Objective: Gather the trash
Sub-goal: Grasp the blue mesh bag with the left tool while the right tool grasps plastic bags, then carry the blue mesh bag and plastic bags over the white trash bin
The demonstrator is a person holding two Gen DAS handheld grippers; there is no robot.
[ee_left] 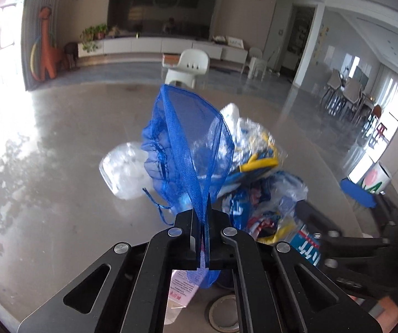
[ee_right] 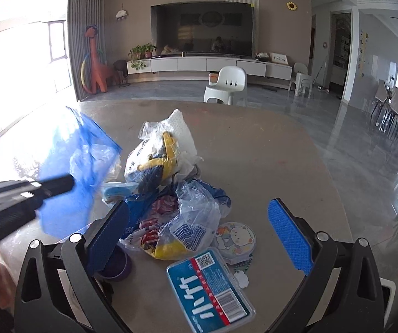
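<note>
The left gripper has its jaws clamped on a blue mesh bag, lifted over the surface. The right gripper hangs wide above the trash pile, all still uncollected, so bagging looks barely begun

A: State the condition of the blue mesh bag.

B: Sheer blue net with a drawstring, raised off the bench, its fabric pinched and fanned out upward.

A: Location of the remaining trash?

B: A heap of clear plastic bags lies mid-bench, crumpled, with yellow and blue wrappers inside. Nearest the camera lies a flat blue-labelled plastic box, tilted diagonally. Just beside it rests a round bear-print lid.
</note>
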